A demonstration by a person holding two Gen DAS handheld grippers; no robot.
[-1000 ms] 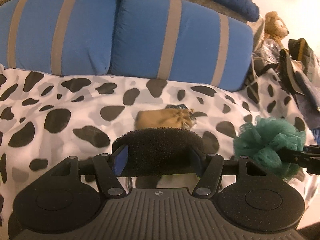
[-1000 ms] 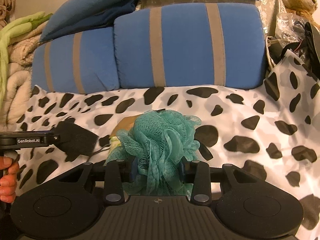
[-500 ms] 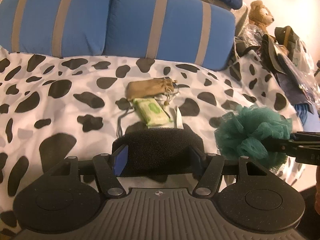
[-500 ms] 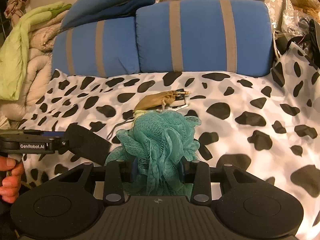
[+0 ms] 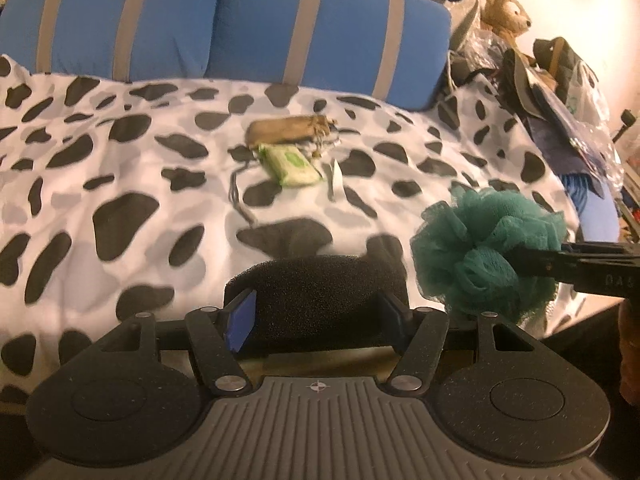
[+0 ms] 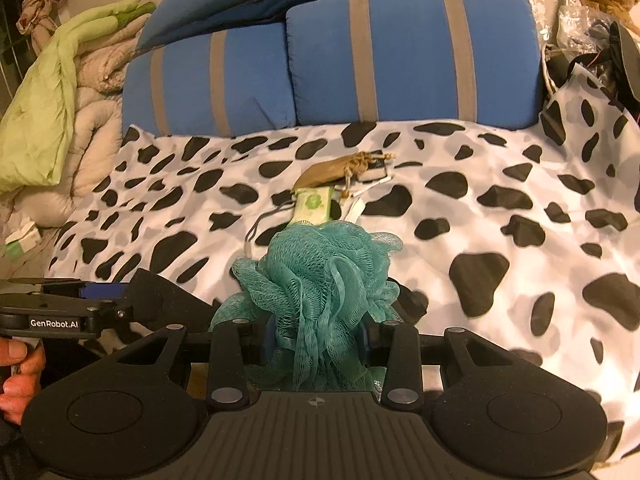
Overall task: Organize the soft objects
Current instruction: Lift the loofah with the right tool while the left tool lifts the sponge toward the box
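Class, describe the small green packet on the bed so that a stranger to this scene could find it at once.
Start at the bed's cow-print cover, below the blue striped cushions. Near its middle lies a small cluster: a tan drawstring pouch, and touching its near edge, the green packet. It is the only flat, pale green, rectangular thing there.

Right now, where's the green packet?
In the left wrist view, the green packet lies mid-bed on the spotted cover, just in front of the tan pouch.
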